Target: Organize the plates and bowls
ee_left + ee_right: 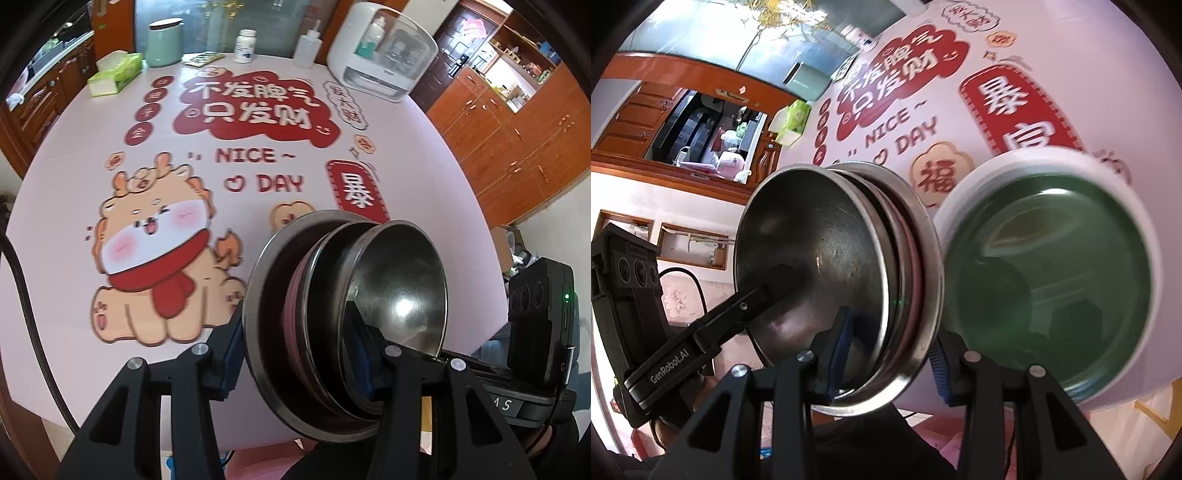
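A nested stack of steel dishes [399, 288] hangs over the pink table: a shiny bowl innermost, a pink-edged dish around it, a wide steel plate [255, 306] outermost. My left gripper [295, 362] is shut on the stack's near rim, one blue pad inside the bowl and one behind the plate. My right gripper [890, 354] clamps the same stack [820, 251] from the opposite side, its pads pressing across the rims. The left gripper's finger [750, 302] shows reaching into the bowl. A green bowl [1049, 280] with a white outside sits on the table just right of the stack.
The printed table mat [74, 221] spreads out below. Along the far edge stand a tissue box [114, 74], a mint canister [164, 42], a pill bottle [244, 46], a squeeze bottle [308, 48] and a white appliance [380, 51]. Wooden cabinets [509, 122] line the right.
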A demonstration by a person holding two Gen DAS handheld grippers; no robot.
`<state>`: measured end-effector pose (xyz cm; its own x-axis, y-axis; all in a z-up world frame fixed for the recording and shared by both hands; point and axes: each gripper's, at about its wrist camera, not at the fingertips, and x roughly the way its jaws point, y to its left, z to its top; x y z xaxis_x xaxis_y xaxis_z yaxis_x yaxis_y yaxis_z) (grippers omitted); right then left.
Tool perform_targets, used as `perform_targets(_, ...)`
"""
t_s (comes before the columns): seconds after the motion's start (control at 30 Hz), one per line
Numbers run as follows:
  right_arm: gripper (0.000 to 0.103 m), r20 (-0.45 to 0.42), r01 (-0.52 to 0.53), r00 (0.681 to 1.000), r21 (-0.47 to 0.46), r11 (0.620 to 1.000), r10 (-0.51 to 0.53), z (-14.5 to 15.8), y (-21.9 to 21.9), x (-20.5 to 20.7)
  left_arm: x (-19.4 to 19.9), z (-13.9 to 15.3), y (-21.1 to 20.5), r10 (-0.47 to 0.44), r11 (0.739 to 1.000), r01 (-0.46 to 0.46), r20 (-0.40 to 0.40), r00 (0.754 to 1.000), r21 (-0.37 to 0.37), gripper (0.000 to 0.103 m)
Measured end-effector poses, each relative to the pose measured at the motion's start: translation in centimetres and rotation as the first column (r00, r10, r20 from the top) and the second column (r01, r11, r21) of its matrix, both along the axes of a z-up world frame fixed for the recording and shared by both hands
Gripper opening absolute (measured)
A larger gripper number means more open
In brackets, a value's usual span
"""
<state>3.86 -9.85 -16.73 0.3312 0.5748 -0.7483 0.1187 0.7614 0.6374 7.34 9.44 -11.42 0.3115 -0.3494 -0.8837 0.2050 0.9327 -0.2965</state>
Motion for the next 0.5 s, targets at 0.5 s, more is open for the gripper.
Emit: perform_targets(0.5, 0.039, -0.063, 0.035, 0.997, -0.052, 0.998, -0.038, 0.1, -9.2, -0.2, 0.6, -1.2, -9.7, -0.044, 0.998, 0.041, -0.068, 0.997, -0.038, 0.047)
